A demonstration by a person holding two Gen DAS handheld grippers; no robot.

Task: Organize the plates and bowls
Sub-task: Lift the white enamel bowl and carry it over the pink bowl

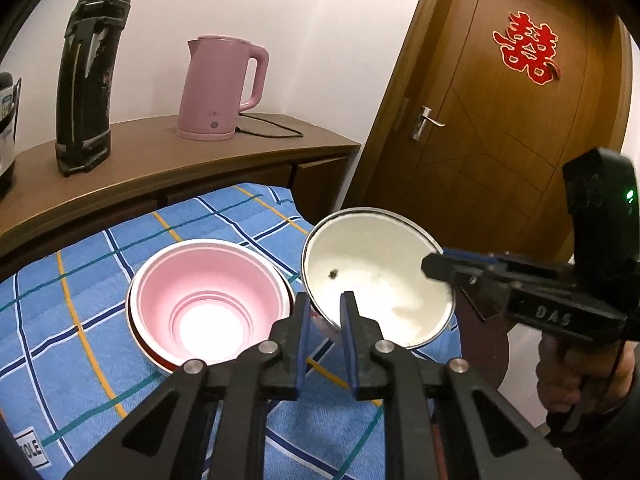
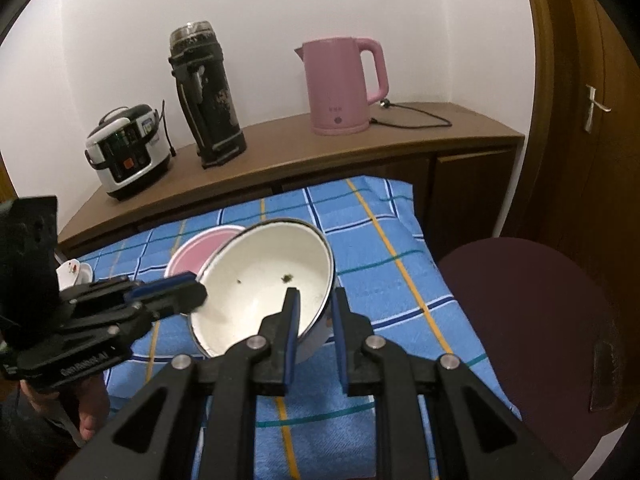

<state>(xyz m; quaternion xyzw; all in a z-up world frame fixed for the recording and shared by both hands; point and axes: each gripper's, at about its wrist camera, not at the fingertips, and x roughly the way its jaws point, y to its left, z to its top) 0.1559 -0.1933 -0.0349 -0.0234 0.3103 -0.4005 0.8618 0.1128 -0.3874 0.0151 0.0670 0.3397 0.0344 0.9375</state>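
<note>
- Across the foreground of both views lies a blue checked cloth (image 1: 80, 280) over a raised surface; what is beneath it cannot be told.
- Behind the cloth runs a brown wooden worktop (image 2: 280, 148), with a wooden door (image 1: 500, 120) to its right bearing a red paper cutting (image 1: 526, 48).
- Right of the cloth, in the right wrist view, sits a dark maroon round seat (image 2: 520, 320).
- On the worktop stand a rice cooker (image 2: 128, 148), a tall black thermos (image 2: 208, 96) and a pink kettle (image 2: 340, 84) with its cord trailing to the right.
- A white enamel bowl (image 1: 376, 276), dark-rimmed and with a dark speck inside, is tilted up off the cloth, just right of the pink bowls.
- The right gripper (image 2: 314, 308) has its fingers (image 2: 292, 320) either side of the white bowl's near wall, one inside and one outside, pinching the rim.
- The left gripper (image 1: 326, 312) reaches the bowl's opposite rim; its fingers (image 1: 348, 320) sit narrowly apart with the rim between them, though whether they truly press it cannot be told.
- A stack of pink bowls (image 1: 208, 300) rests upright on the cloth, nested in one another.
- At the far left of the right wrist view a small white dish (image 2: 76, 274) sits on the cloth, partly hidden.
</note>
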